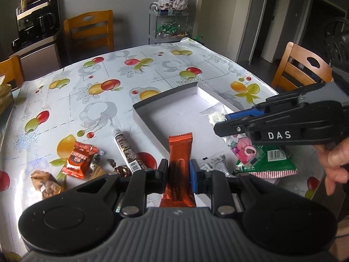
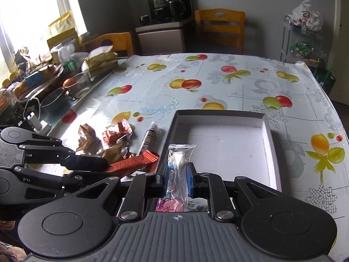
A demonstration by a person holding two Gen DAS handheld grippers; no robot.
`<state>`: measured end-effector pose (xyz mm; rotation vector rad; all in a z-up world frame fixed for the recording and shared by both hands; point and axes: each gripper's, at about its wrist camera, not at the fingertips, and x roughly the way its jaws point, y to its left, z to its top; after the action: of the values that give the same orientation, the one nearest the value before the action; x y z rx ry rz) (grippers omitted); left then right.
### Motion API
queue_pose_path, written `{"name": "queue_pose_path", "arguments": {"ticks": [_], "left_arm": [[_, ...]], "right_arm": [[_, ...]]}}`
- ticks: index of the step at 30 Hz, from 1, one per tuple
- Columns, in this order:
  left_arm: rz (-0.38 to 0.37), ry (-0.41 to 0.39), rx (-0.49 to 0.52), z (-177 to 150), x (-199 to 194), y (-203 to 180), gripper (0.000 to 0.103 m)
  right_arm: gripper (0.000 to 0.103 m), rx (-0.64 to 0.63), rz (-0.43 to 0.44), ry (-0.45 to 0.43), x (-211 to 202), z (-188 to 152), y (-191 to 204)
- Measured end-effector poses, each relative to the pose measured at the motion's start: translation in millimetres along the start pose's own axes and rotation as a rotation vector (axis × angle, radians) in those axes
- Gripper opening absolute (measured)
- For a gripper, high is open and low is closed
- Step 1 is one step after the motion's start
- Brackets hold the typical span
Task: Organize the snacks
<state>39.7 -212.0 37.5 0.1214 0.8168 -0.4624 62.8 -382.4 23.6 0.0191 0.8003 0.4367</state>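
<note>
Holding the orange bar [image 1: 180,152] in your left claw [image 1: 179,171] and clear candy packet [image 2: 180,163] in the right claw [image 2: 179,178], lower both flat into the tray [image 2: 269,135].

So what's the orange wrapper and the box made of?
The orange wrapper looks like shiny foil-plastic film: it glints and has crimped, zigzag ends. The box looks like matte cardboard, with thin, stiff, folded walls, grey outside and white inside.

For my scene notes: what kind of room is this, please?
Probably a home dining room or kitchen: a table with a fruit-print tablecloth, wooden chairs around it, and a coffee machine on a cabinet by the wall.
</note>
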Motion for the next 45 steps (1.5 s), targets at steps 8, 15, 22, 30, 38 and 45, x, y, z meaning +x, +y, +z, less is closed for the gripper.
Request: {"name": "queue_pose_path", "arguments": {"ticks": [8, 15, 22, 30, 38, 45], "left_arm": [[-0.042, -0.010, 0.017, 17.2, 14.2, -10.3, 0.019], [-0.075, -0.022, 0.056, 34.3, 28.3, -25.9, 0.019], [-0.095, -0.015, 0.072, 37.0, 43.2, -33.8, 0.019], [-0.104, 0.016, 0.082, 33.5, 62.3, -36.4, 0.019], [-0.101, 0.060, 0.104, 26.6, 77.3, -40.6, 0.019], [-0.098, 0.099, 0.110, 16.7, 88.0, -44.3, 0.019]], "right_arm": [[0.019, 0.032, -0.037, 0.006, 0.2, -1.8, -16.5], [0.019, 0.057, -0.067, 0.011, 2.1, -2.4, -29.1], [0.019, 0.077, -0.102, 0.019, 1.1, -8.1, -42.2], [0.019, 0.089, -0.125, 0.035, 6.6, -12.3, -47.5], [0.019, 0.089, -0.123, 0.065, 14.9, -16.0, -46.2], [0.019, 0.085, -0.117, 0.082, 24.2, -17.0, -47.9]]}}
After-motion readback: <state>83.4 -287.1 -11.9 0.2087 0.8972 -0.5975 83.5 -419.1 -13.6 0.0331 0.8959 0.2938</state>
